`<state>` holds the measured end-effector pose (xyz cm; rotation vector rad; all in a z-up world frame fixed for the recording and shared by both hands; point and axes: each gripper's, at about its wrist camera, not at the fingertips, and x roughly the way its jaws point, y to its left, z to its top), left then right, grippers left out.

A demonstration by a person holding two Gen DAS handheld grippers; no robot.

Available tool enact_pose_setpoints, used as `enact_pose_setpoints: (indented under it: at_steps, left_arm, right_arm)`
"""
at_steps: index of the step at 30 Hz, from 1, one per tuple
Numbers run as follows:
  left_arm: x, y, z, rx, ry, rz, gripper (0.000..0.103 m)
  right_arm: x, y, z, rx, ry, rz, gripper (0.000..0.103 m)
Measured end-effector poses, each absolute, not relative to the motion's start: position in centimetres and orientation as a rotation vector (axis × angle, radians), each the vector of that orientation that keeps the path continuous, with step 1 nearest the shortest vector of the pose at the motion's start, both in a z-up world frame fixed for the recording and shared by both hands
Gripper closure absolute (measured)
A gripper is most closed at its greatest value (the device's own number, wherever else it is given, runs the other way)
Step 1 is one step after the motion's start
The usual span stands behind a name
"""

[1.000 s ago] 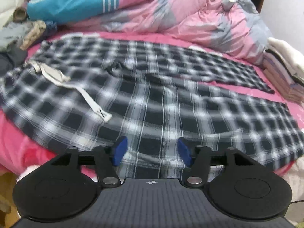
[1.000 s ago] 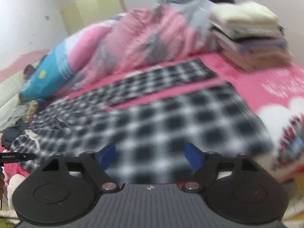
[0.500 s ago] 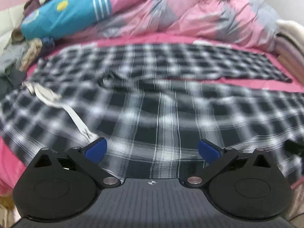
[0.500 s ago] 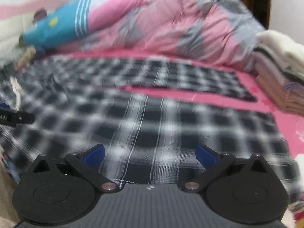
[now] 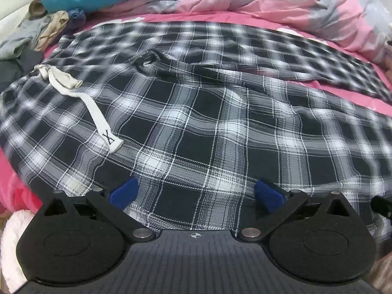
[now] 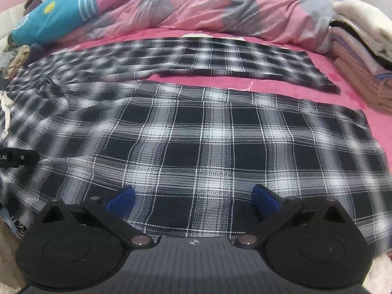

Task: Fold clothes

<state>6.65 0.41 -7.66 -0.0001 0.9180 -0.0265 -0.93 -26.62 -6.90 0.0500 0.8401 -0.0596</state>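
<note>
Left wrist view: the left gripper [image 5: 194,193] hangs spread wide, grasping nothing, over the near hem of the plaid trousers [image 5: 196,127] beside the drawstring [image 5: 98,120]; right wrist view: the right gripper [image 6: 193,199], likewise released, sits over the near leg [image 6: 208,147], whose long axis runs left to right across the bed [image 6: 343,90]; the far leg [image 6: 220,58] lies well apart.

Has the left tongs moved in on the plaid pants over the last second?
Yes. The left tongs has closed in toward the plaid pants: the white drawstring and plaid squares now look larger, and its jaws have spread wider.
</note>
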Motion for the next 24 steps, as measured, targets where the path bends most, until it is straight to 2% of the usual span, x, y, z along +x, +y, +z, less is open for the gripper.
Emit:
enact_pose_setpoints:
  at_steps: [12, 17, 24]
  left_arm:
    - [8.1, -0.3, -7.7, -0.005, 0.990, -0.029, 0.000]
    - [7.9, -0.5, -7.6, 0.001, 0.997, -0.027, 0.000]
    - [7.6, -0.9, -7.6, 0.013, 0.992, -0.023, 0.000]
  right_arm:
    - [-1.0, -26.1, -6.2, 0.027, 0.826, -0.069, 0.000]
    - [0.1, -25.2, -4.4, 0.036, 0.749, -0.049, 0.000]
    - [3.5, -24.7, -7.0, -0.003, 0.720, -0.121, 0.000]
